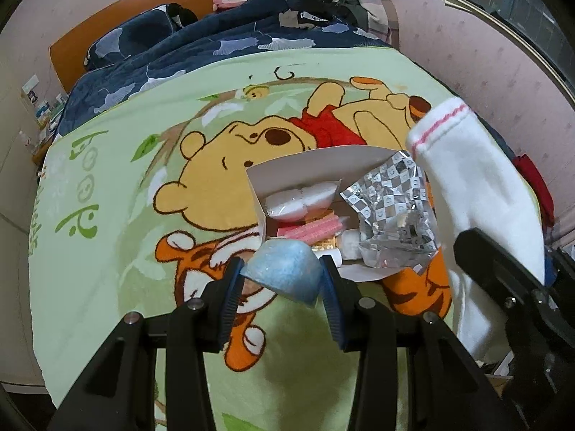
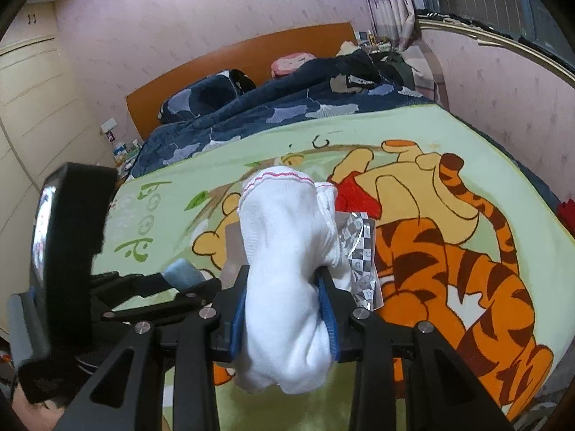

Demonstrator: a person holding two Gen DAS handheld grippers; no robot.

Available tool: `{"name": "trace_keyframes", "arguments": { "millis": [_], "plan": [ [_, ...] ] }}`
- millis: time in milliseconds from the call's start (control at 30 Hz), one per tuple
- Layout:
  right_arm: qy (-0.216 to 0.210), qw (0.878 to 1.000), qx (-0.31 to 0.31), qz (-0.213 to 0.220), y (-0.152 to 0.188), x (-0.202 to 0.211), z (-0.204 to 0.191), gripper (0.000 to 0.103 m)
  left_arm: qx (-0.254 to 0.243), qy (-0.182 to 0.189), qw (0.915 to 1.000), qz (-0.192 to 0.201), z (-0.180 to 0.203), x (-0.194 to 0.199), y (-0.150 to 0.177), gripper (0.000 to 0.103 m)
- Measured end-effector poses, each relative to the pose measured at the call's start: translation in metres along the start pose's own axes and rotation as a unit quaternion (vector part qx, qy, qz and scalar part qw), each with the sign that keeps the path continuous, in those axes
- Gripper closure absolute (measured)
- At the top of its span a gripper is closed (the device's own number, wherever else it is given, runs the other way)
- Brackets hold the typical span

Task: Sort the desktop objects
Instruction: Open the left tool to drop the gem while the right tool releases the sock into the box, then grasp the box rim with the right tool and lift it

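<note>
The left gripper [image 1: 282, 280] holds a pale blue, half-round sponge [image 1: 284, 273] between its two fingers [image 1: 230, 287], which press on it from both sides. It hangs above a bed covered by a soft green blanket with a yellow bear and an orange striped tiger on it [image 1: 118, 251]. Just past the sponge sits an open white cardboard box [image 1: 312, 165] on the blanket. Inside the box lie white soft pads in clear wrap [image 1: 302, 197], a pink ridged stick [image 1: 309, 230] and some small white things I cannot tell apart. A shiny silver bag with a checker pattern [image 1: 391, 215] lies at the right side of the box, partly over its edge. The right gripper [image 2: 284, 298] holds a white sock with a thin pink line near its top [image 2: 284, 251]. Its fingers [image 2: 239, 309] squeeze the sock in the middle, so the fingers stand narrow, and the sock sticks up above them and hangs down below them. In the left view the sock hangs in the air to the right of the box. In the right view the sock covers most of the box, and the silver bag peeks out beside it. At the far end of the bed lies a dark blue quilt with pale leaves [image 2: 251, 118], and behind it stands an orange wooden headboard [image 2: 230, 61].
</note>
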State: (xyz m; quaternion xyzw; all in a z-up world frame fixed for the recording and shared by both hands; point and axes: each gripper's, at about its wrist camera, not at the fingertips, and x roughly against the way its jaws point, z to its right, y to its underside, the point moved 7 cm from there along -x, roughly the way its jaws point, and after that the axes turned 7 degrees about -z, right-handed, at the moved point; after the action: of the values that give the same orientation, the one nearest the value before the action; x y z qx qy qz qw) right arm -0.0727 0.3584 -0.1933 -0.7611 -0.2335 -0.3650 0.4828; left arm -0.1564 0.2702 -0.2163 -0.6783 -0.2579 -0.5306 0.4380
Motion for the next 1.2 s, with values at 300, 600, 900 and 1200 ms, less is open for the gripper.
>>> {"name": "trace_keyframes", "arguments": {
  "millis": [300,600,900,1200],
  "plan": [
    [0.009,0.999,0.011,-0.037,-0.013,-0.043,0.010,0.068,-0.002,-0.003,0.9996,-0.029,-0.005,-0.034,-0.020,0.060],
    [0.033,0.996,-0.010,-0.077,-0.018,-0.078,0.036,0.056,0.005,0.021,0.9969,-0.076,-0.009,-0.069,-0.028,0.026],
    [0.013,0.996,-0.015,-0.082,-0.025,-0.078,0.039,0.055,-0.003,0.028,0.9960,-0.085,-0.007,-0.072,-0.032,0.020],
    [-0.026,0.999,-0.008,-0.023,-0.041,-0.037,0.022,0.052,-0.027,0.035,0.9971,-0.062,0.005,-0.040,-0.034,0.013]
  ]
}}
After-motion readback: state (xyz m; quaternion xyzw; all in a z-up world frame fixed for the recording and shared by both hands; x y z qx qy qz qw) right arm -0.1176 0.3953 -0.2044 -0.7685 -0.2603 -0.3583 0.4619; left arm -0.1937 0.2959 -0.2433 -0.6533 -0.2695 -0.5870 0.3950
